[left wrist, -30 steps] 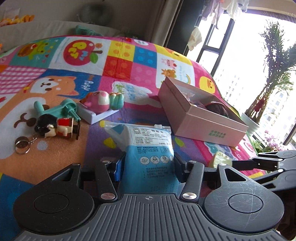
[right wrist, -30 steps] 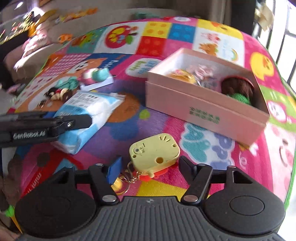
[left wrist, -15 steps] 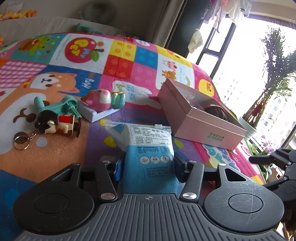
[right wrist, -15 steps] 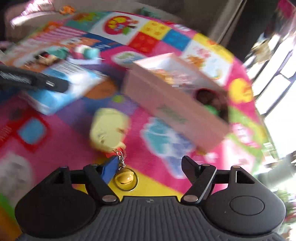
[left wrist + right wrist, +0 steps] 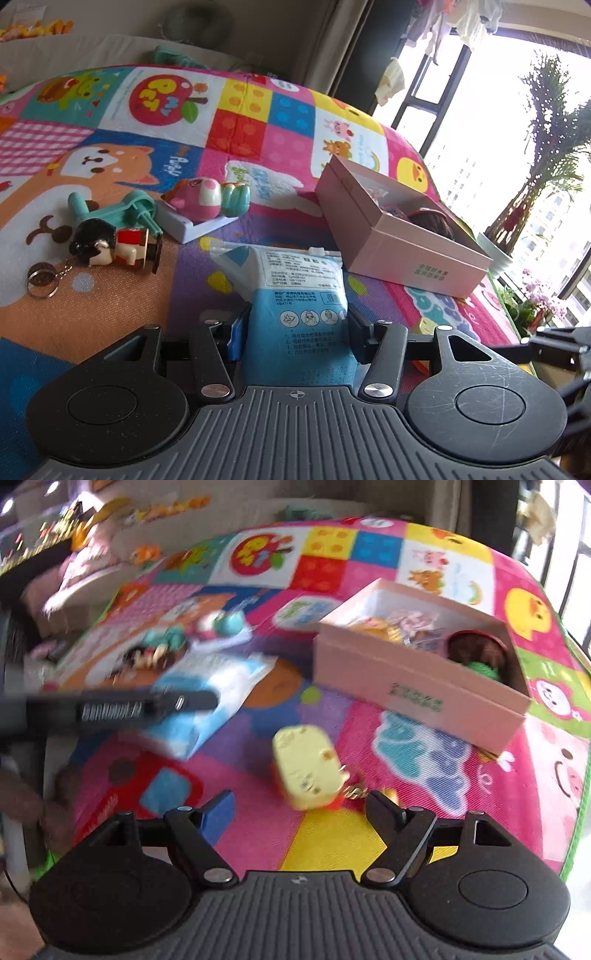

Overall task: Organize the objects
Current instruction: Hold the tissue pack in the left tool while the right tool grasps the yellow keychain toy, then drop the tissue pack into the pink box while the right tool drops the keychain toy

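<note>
I see the play mat (image 5: 110,314) spread across the floor in bright patches, with a window (image 5: 480,122) and a potted plant (image 5: 554,155) off to the right. On it sits the pink box (image 5: 402,254), open, holding a brown round thing (image 5: 476,651) at one end and some wrapped sweets, too blurred to name. My left gripper (image 5: 293,330) is clamped on the blue pouch (image 5: 295,295), which lies flat with its long side running away from me toward the box. My right gripper (image 5: 301,806) has just been opening and its jaws stand wide, the yellow keychain toy (image 5: 306,766) lying free on the mat just ahead of them, tilted. Further left lie a figurine (image 5: 114,247) and a pink pig toy (image 5: 199,199).
</note>
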Demonstrator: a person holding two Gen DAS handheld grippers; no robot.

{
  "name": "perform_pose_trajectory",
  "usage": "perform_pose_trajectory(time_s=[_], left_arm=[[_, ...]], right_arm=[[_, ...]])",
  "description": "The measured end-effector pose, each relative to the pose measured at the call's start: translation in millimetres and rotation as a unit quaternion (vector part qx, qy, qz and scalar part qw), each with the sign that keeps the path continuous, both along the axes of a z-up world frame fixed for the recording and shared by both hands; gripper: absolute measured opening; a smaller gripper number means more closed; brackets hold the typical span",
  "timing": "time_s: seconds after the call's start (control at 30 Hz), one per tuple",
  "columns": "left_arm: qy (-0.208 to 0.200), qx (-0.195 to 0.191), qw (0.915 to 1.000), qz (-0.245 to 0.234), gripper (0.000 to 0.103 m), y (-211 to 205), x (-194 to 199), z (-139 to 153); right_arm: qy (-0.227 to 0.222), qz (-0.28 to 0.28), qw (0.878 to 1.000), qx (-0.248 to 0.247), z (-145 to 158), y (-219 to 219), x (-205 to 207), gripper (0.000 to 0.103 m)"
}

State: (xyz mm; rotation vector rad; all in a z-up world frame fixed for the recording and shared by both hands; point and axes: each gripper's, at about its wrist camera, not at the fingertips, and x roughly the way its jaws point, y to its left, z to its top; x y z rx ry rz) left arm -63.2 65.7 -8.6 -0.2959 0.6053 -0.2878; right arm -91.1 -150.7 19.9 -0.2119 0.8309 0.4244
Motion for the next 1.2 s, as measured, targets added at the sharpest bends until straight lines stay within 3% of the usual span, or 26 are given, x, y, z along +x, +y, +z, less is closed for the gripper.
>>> perform_pose_trajectory(time_s=[0.1, 0.2, 0.43, 0.5, 0.57, 0.63, 0.73, 0.87, 0.93, 0.97, 1.1, 1.2], left_arm=[[0.0, -0.001, 1.0, 0.0, 0.057, -0.1, 0.0, 0.1], [0.0, 0.0, 1.0, 0.0, 0.057, -0.1, 0.0, -0.1], [0.0, -0.001, 1.0, 0.0, 0.057, 0.0, 0.1, -0.3], [0.0, 0.0, 1.0, 0.0, 0.057, 0.0, 0.2, -0.5], [0.0, -0.001, 1.0, 0.0, 0.058, 0.0, 0.1, -0.5], [0.0, -0.001, 1.0, 0.0, 0.058, 0.1, 0.1, -0.5], [0.0, -0.001, 1.0, 0.0, 0.058, 0.1, 0.2, -0.7], [0.0, -0.001, 1.0, 0.0, 0.058, 0.3, 0.1, -0.6], [0.0, -0.001, 1.0, 0.0, 0.058, 0.4, 0.1, -0.5], [0.0, -0.001, 1.0, 0.0, 0.058, 0.5, 0.1, -0.5], [0.0, -0.002, 1.0, 0.0, 0.058, 0.6, 0.3, -0.7], [0.0, -0.003, 1.0, 0.001, 0.058, -0.1, 0.6, -1.6]], right_arm=[[0.001, 0.003, 1.0, -0.031, -8.0, -1.5, -1.0, 0.078], [0.006, -0.022, 0.999, -0.031, -9.3, -16.4, 4.0, 0.079], [-0.064, -0.084, 0.987, -0.122, -9.5, -31.9, 14.5, 0.08], [-0.049, -0.081, 0.991, -0.09, -3.9, -37.1, 14.7, 0.08], [-0.012, -0.066, 0.998, -0.022, 4.3, -40.6, 12.2, 0.08], [0.014, -0.047, 0.998, 0.031, 8.1, -37.3, 9.1, 0.08], [0.033, -0.029, 0.997, 0.07, 6.9, -22.7, 11.4, 0.079], [0.029, -0.056, 0.996, 0.068, 1.6, -5.9, 28.2, 0.076], [0.018, -0.07, 0.995, 0.068, -0.6, -0.1, 35.6, 0.069], [0.018, -0.067, 0.996, 0.063, -2.6, 3.2, 38.3, 0.057], [0.001, -0.012, 1.0, 0.012, -5.4, 10.5, 24.5, 0.047], [-0.018, 0.031, 0.999, -0.04, -5.5, 3.3, 3.7, 0.048]])
